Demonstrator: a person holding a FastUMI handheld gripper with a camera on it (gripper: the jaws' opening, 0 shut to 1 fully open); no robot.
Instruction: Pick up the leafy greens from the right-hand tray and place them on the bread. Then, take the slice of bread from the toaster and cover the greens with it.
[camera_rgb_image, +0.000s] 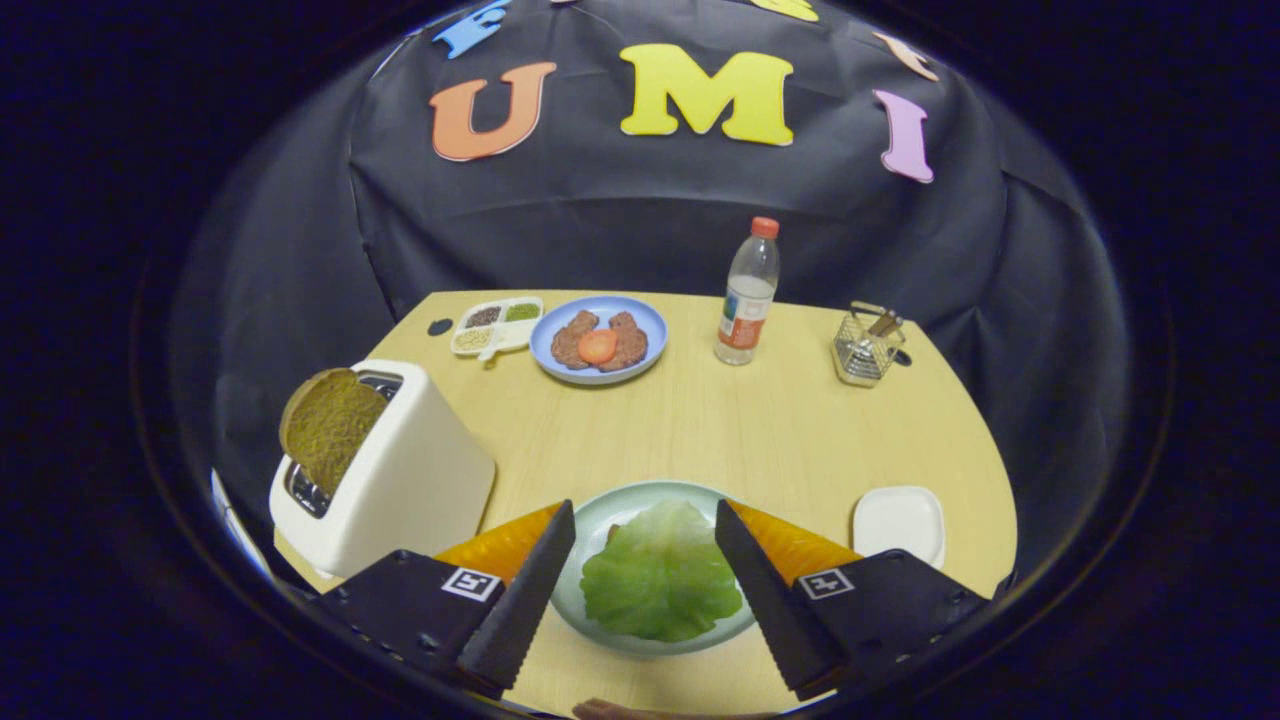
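the gripper (645, 545) hangs over the near table (760, 430) edge, fingers spread wide and holding nothing. the greens (660, 585) lie between them on a pale green plate (600, 520). the toaster (400, 480) stands left, a bread slice (328, 425) sticking up from its slot. an empty white tray (898, 522) sits right. beyond: a blue plate (650, 330) with patties (600, 340), a bottle (748, 295), a divided dish (497, 325), a wire basket (866, 345).
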